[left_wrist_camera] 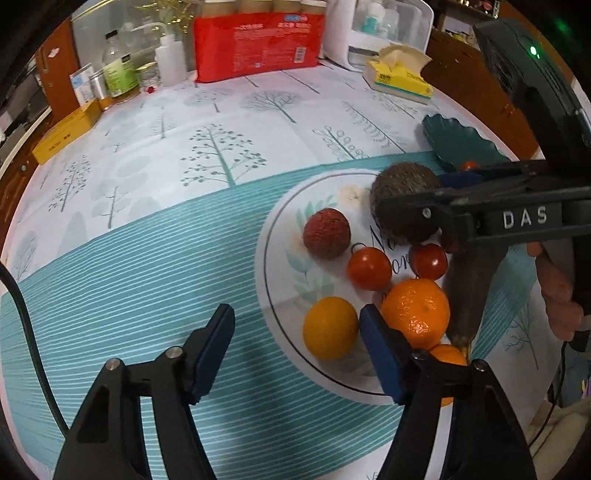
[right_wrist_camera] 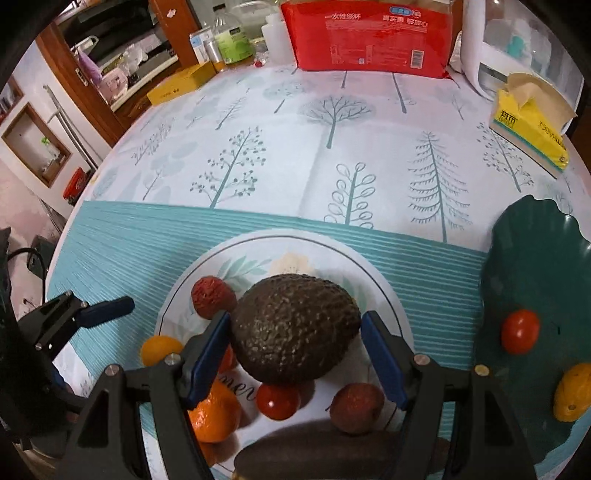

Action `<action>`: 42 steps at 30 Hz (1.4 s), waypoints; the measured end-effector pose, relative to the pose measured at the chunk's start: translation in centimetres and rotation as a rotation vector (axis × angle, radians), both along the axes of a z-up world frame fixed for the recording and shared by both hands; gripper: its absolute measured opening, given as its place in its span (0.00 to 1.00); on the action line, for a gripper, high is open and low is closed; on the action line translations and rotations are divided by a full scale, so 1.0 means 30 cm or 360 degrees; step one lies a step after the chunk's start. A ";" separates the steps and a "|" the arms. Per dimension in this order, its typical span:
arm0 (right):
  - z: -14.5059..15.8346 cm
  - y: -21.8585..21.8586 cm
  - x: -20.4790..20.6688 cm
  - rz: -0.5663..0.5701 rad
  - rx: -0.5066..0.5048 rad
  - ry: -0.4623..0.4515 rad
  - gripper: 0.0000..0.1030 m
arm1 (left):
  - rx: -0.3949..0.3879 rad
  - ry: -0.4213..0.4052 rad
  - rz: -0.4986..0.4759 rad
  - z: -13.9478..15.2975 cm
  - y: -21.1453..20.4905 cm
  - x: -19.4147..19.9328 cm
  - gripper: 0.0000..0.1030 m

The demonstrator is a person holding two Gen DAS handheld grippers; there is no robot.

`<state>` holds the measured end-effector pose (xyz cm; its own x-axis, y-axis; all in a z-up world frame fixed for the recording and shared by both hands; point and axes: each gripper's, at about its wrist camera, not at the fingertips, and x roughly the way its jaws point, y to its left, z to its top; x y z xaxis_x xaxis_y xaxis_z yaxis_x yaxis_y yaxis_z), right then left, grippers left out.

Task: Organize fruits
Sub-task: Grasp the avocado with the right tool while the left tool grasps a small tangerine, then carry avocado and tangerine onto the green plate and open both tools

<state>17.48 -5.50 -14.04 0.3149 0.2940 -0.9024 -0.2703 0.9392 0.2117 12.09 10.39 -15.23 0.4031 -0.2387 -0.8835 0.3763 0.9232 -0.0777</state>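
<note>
A dark bumpy avocado sits between the blue pads of my right gripper, which closes on it above the white round mat; it also shows in the left wrist view. On the mat lie a lychee, two cherry tomatoes, a yellow-orange citrus and a mandarin. My left gripper is open and empty over the mat's left edge. The dark green dish on the right holds a tomato and a yellow fruit.
A red package, bottles, a yellow box and a tissue pack stand along the table's far side. A dark long fruit lies at the mat's near edge.
</note>
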 end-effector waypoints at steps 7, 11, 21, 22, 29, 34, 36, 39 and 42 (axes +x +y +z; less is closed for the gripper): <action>-0.005 0.009 -0.009 0.0050 -0.0042 -0.0038 0.70 | -0.0004 0.0047 -0.0017 -0.025 -0.019 0.000 0.44; -0.005 0.014 -0.018 0.0068 -0.0062 -0.0063 0.70 | -0.0045 0.0065 0.0026 -0.021 -0.004 -0.010 0.33; -0.004 0.021 -0.050 0.0108 -0.0090 -0.0169 0.69 | -0.0082 0.0055 0.0123 -0.016 0.000 -0.027 0.28; -0.004 0.013 -0.053 0.0103 -0.0063 -0.0168 0.69 | -0.0085 0.0050 0.0139 -0.009 0.000 -0.027 0.28; 0.015 -0.033 -0.072 0.0051 0.0027 -0.0151 0.69 | -0.0074 -0.0045 0.0198 0.110 -0.011 -0.052 0.28; 0.115 -0.088 -0.120 0.0012 0.0104 -0.0239 0.69 | -0.0048 -0.0130 0.0175 0.237 -0.071 -0.088 0.28; 0.178 -0.118 -0.145 -0.0001 0.0127 -0.0296 0.69 | -0.0040 -0.0175 0.0155 0.297 -0.110 -0.099 0.28; 0.277 -0.183 -0.187 -0.0020 0.0145 -0.0389 0.69 | -0.0052 -0.0232 0.0120 0.387 -0.183 -0.104 0.28; 0.378 -0.271 -0.218 -0.0067 0.0107 -0.0494 0.69 | -0.0067 -0.0273 0.0086 0.476 -0.277 -0.084 0.28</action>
